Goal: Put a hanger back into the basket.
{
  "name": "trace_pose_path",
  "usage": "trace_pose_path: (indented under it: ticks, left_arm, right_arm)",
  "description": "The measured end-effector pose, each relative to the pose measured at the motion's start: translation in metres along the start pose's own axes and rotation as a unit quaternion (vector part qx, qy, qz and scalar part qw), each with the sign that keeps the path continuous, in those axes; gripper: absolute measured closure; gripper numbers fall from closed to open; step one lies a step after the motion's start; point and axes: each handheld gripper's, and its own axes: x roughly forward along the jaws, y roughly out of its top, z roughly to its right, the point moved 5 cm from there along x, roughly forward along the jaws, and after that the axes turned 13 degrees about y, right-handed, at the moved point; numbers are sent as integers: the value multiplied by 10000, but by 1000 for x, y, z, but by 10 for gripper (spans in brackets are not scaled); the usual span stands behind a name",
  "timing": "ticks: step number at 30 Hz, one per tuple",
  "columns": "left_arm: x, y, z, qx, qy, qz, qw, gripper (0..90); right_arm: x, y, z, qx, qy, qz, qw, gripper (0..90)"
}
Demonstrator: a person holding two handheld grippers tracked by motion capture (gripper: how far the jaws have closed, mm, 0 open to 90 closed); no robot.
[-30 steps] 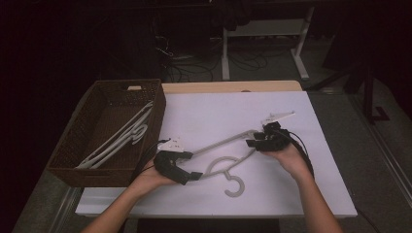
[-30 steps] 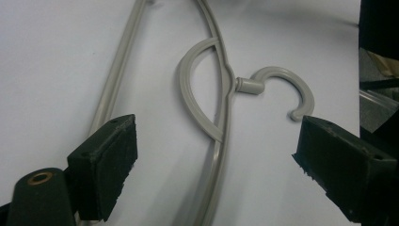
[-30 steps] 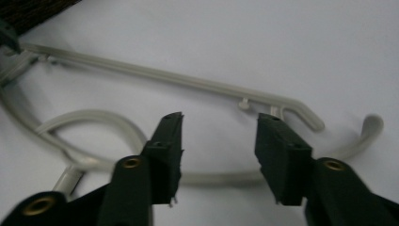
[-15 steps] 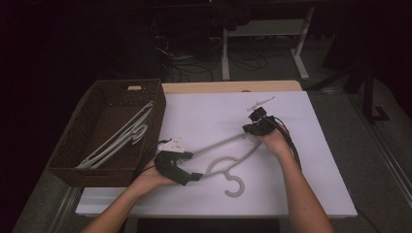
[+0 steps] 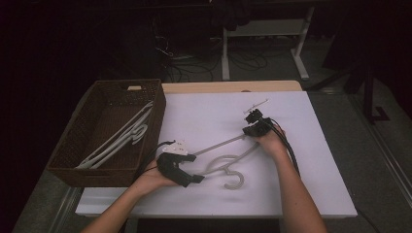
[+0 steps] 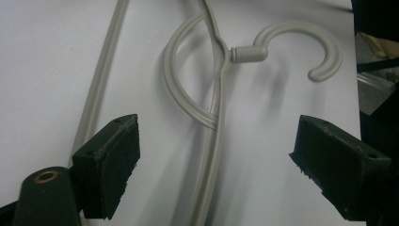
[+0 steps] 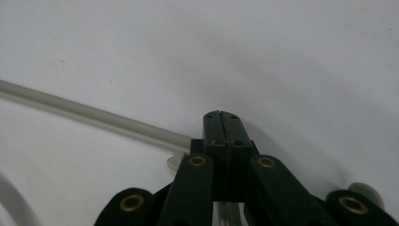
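Lying between the left gripper's point(image 6: 214, 165) spread jaws, the hanger point(image 6: 214, 94) goes ungrasped. The right gripper point(image 7: 221, 125) is clenched at its far corner; a basket point(image 5: 68, 160) sits beyond the left one.

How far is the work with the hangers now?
Done: several hangers lie in the wicker basket. In hand: one grey hanger on the white table; the right hand-held gripper has shut at its end, the left hand-held gripper stands open over its neck. Left: moving it to the basket, probably.

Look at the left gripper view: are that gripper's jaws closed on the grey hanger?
No: the left gripper stands wide open, and the hanger lies on the white table between its untouching pads.
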Motion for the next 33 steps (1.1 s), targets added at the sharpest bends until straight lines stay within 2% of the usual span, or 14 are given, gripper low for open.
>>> trace_pose_path:
  ticks: [5,8,15,19,22,27,29,31,33]
  left_arm:
    - [8,-2,3,192,-52,-215,9996,250]
    - [15,-3,4,296,-95,-396,9987,340]
    - [28,-5,7,612,-74,-777,9951,571]
    - [29,-3,6,842,141,-813,9930,691]
    - [30,-3,7,921,78,-840,9922,785]
    - [30,-2,8,1122,65,-838,9901,811]
    - [30,-2,9,1115,2,-785,9907,816]
    - [29,-1,11,1178,24,-794,9898,818]
    - [29,-1,12,1213,41,-802,9894,819]
  right_arm:
    - [2,2,-1,-12,-63,-138,9999,898]
    - [2,3,-1,-9,-60,-167,9998,898]
    - [2,2,-1,37,-20,-169,9998,899]
    - [2,3,-1,6,-9,-175,9998,899]
    - [2,4,-1,-23,-13,-241,9997,899]
    - [2,4,-1,-45,-11,-266,9996,898]
    - [2,5,-1,-57,-14,-273,9996,898]
    - [-1,7,-1,-72,51,-278,9996,894]
    - [-10,10,-1,-59,109,-92,9999,892]
